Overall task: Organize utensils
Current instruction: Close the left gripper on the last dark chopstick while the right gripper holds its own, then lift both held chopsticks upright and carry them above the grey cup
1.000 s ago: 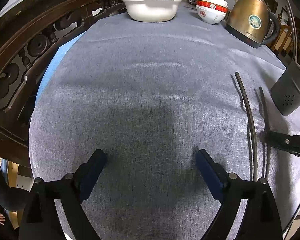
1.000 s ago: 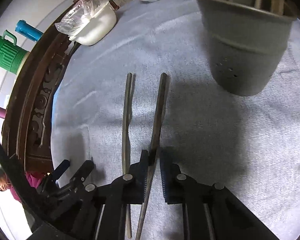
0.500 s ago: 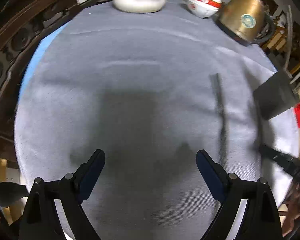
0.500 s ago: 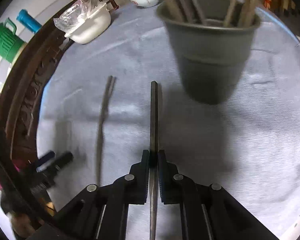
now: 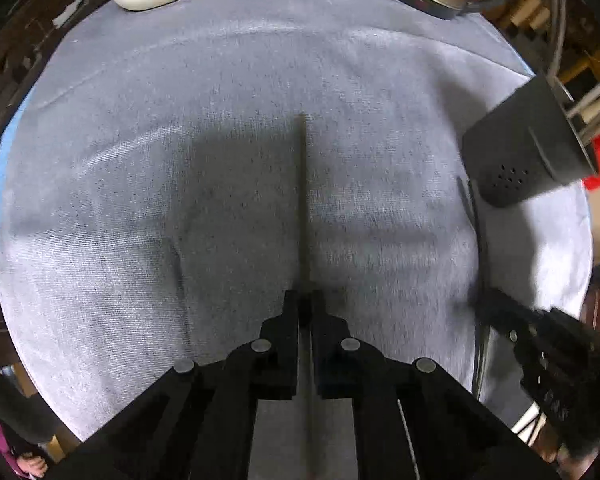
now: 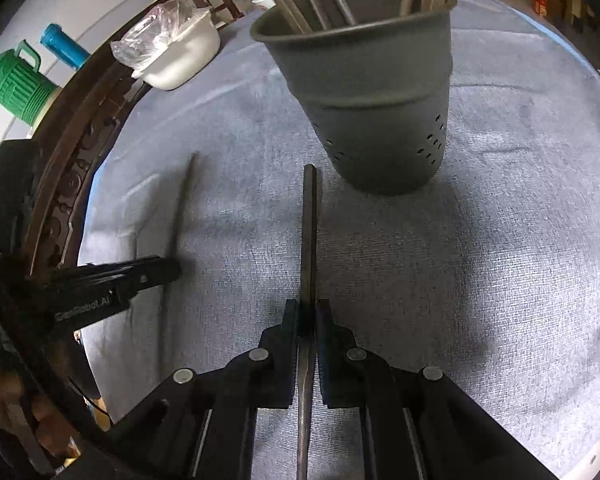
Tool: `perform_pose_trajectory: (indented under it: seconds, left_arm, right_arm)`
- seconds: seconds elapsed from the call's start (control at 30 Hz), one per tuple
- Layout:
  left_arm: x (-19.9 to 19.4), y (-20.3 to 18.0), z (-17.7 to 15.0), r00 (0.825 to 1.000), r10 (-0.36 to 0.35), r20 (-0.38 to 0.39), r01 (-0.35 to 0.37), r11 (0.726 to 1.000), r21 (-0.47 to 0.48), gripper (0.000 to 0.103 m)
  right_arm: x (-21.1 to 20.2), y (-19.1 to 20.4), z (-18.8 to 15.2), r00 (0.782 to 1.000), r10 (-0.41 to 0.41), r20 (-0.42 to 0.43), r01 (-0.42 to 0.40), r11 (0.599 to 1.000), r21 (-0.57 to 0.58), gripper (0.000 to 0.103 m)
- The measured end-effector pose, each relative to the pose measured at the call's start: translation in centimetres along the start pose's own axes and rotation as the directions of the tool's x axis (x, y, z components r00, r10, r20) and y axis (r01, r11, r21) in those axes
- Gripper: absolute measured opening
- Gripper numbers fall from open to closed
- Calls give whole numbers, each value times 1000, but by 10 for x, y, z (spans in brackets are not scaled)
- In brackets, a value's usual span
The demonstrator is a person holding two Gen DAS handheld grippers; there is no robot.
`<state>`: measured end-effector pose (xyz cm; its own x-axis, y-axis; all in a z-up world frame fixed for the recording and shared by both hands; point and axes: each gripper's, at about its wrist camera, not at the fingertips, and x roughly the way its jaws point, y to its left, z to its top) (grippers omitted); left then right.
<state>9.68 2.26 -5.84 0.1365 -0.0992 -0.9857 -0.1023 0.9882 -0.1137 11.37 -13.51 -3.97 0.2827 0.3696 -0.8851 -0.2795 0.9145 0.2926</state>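
Chopsticks are what we are sorting: one [image 6: 309, 232] is clamped in our right gripper [image 6: 307, 312], jaws narrow on its shaft, tip pointing toward the holder [image 6: 364, 92] just beyond. The other chopstick [image 5: 303, 200] lies between our left gripper's [image 5: 305, 304] jaws, which have closed tight on it; in the right view it lies flat on the cloth-covered counter [image 6: 500, 240], left of the first. The holder stands upright at the far right with several sticks already inside. We judge these sticks light, stiff and smooth, likely to pivot or slip in a pinch. Holding near the thick end, as now, leaves the long tip free to steer into the holder's mouth.
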Motion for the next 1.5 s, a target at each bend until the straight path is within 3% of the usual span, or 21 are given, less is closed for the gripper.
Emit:
perform_pose_trajectory:
  seconds: [0.13, 0.27, 0.33, 0.4, 0.43, 0.47, 0.53, 0.57, 0.6, 0.73, 0.83, 0.93, 1.0, 1.1, 1.2, 1.3, 1.33, 1.37, 1.43, 1.47, 1.5]
  left_arm:
    - [-3, 13, -13, 998, 23, -53, -20, 997, 71, 6]
    - [-3, 22, -11, 995, 14, -97, -9, 998, 55, 8]
    - [-2, 21, -6, 994, 17, -110, -11, 999, 50, 18]
    - [-1, 18, 4, 994, 19, -104, -13, 998, 54, 48]
    - [0, 16, 12, 995, 29, -100, -23, 998, 61, 49]
    - [0, 14, 14, 995, 43, -87, -37, 997, 71, 49]
    - [-1, 13, 19, 995, 69, -71, -61, 993, 102, 39]
    - [-1, 10, 20, 994, 91, -59, -83, 989, 121, 20]
    - [-1, 11, 21, 995, 86, -57, -78, 989, 124, 8]
    - [-4, 29, 24, 998, 2, -70, 4, 996, 92, 7]
    - [-15, 47, 18, 998, -57, -30, 58, 998, 36, 7]
    - [-32, 60, 12, 994, -99, 53, 99, 995, -12, 7]
    - [-53, 67, 10, 977, -133, 166, 141, 989, -40, 7]
    - [-83, 75, 0, 927, -138, 348, 178, 980, -85, 7]
    - [-102, 77, -8, 850, -97, 517, 183, 976, -116, 7]
    - [-105, 68, -22, 762, -38, 647, 162, 978, -134, 7]
    - [-102, 65, -24, 740, -27, 672, 160, 978, -137, 7]
    - [-103, 61, -27, 705, -16, 709, 159, 978, -136, 7]
    - [-101, 56, -39, 645, 45, 763, 107, 983, -148, 7]
    - [-105, 56, -46, 620, 70, 782, 82, 985, -153, 7]
    - [-104, 55, -46, 609, 83, 789, 68, 985, -156, 7]
  right_arm:
    - [0, 3, 2, 999, -11, -43, 9, 999, -45, 9]
    - [3, 4, 9, 994, -27, -108, 19, 997, -69, 11]
    - [6, 5, 17, 988, -33, -152, 24, 998, -60, 11]
    - [9, 6, 22, 981, -47, -188, 36, 997, -64, 11]
    - [10, 6, 25, 978, -54, -200, 41, 997, -68, 11]
    - [11, 7, 28, 975, -62, -212, 49, 997, -66, 11]
    - [12, 12, 30, 970, -94, -226, 75, 993, -88, 11]
    - [14, 17, 31, 967, -114, -225, 91, 990, -110, 11]
    - [15, 21, 31, 965, -140, -221, 111, 984, -140, 11]
    - [16, 31, 26, 958, -201, -206, 157, 965, -211, 9]
    - [10, 32, 23, 969, -169, -181, 134, 972, -191, 7]
    - [-10, 40, 16, 988, -115, -98, 97, 980, -175, 7]
    - [-26, 45, 11, 996, -83, -33, 77, 984, -161, 7]
    - [-49, 54, 5, 994, -57, 90, 71, 984, -161, 7]
    - [-72, 61, 0, 964, -43, 263, 84, 986, -144, 7]
    - [-93, 69, -8, 893, -65, 446, 136, 982, -129, 7]
    - [-100, 73, -14, 851, -78, 520, 163, 979, -120, 7]
    - [-104, 74, -19, 817, -92, 569, 188, 976, -112, 7]
    - [-115, 80, -24, 769, -112, 629, 225, 969, -103, 7]
    - [-113, 81, -28, 740, -133, 659, 255, 963, -92, 7]
    - [-107, 82, -29, 726, -145, 673, 270, 959, -85, 7]
